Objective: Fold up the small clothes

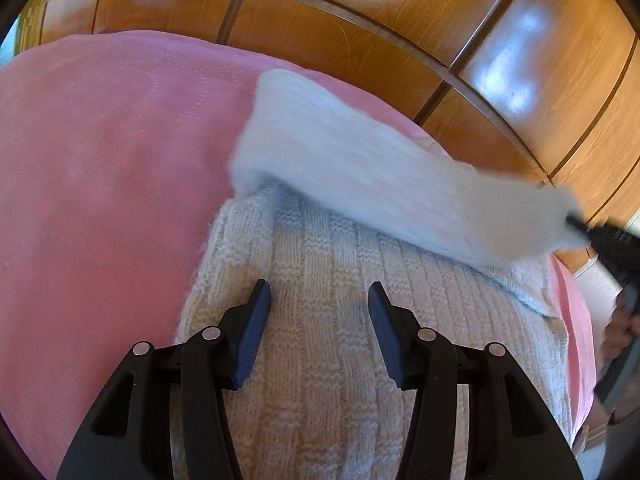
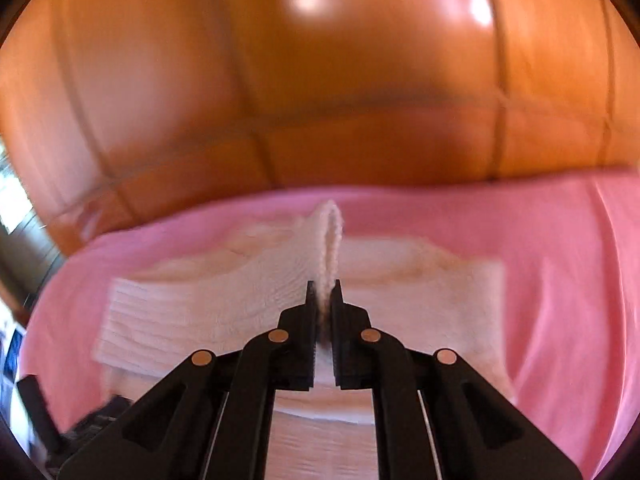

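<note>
A pale knitted sweater [image 1: 320, 360] lies on a pink bedcover [image 1: 100, 180], with a shiny wooden wardrobe [image 1: 360, 40] behind it. The left gripper [image 1: 318, 296] hangs just above the body of the sweater; its fingers [image 1: 256, 320] stand apart and nothing is between them. Further right, one sleeve [image 1: 380, 184] is lifted off the sweater and stretches across to the right gripper [image 2: 324, 292]. The fingers [image 2: 310, 312] of this gripper are pressed together on the end of the sleeve, which stands up between them as a thin fold.
</note>
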Demonstrator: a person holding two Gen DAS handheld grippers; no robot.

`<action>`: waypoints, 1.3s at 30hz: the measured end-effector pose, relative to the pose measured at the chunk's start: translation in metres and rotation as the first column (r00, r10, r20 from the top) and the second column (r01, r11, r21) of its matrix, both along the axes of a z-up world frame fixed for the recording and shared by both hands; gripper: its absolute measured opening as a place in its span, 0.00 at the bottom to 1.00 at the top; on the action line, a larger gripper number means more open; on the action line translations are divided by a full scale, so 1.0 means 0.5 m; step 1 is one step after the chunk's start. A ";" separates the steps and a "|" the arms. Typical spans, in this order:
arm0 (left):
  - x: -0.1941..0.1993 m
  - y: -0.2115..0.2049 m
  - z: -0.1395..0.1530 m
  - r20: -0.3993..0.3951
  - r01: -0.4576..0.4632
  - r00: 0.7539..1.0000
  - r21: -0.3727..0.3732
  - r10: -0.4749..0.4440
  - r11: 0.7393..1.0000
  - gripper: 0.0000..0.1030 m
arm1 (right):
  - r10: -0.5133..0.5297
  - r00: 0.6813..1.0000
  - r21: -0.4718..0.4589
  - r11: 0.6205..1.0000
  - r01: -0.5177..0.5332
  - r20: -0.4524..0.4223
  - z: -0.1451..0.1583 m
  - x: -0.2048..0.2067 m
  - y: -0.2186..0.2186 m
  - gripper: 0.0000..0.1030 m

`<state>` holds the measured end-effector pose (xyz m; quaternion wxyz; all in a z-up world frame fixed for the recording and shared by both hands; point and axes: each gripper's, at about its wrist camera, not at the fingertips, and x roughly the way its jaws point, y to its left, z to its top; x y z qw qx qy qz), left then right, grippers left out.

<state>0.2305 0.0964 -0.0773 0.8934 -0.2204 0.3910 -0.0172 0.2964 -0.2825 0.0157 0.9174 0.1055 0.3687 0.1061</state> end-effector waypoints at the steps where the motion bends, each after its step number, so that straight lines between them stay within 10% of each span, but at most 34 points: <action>1: -0.002 0.000 0.001 -0.002 0.000 1.000 0.003 0.000 1.000 0.49 | -0.032 0.998 0.000 0.999 0.032 -0.049 -0.035 0.008 -0.024 0.05; 4: -0.004 0.002 0.003 -0.014 -0.002 1.000 0.007 0.002 1.000 0.49 | -0.085 0.982 0.023 0.996 0.090 -0.166 -0.121 0.014 -0.077 0.05; 12: -0.028 0.002 0.067 0.008 0.034 0.999 0.042 -0.035 0.999 0.49 | -0.083 0.984 0.036 0.995 0.089 -0.157 -0.132 0.002 -0.106 0.08; 15: -0.026 -0.005 0.109 0.071 0.056 0.996 0.077 -0.062 0.995 0.49 | -0.100 0.986 0.006 0.995 0.101 -0.135 -0.123 0.001 -0.093 0.32; 22: 0.086 -0.010 0.149 0.124 0.037 0.991 0.101 -0.050 0.994 0.49 | -0.031 0.999 -0.015 0.999 0.030 -0.016 -0.052 -0.033 -0.054 0.46; 31: 0.242 0.005 0.022 -0.049 0.000 0.999 0.156 0.007 0.988 0.49 | 0.007 0.999 -0.136 0.991 -0.014 -0.052 -0.152 0.024 0.020 0.62; 39: 0.193 0.033 0.066 0.050 -0.009 0.999 0.078 0.005 0.997 0.48 | 0.011 0.999 -0.138 0.990 -0.016 -0.034 -0.159 0.016 0.018 0.67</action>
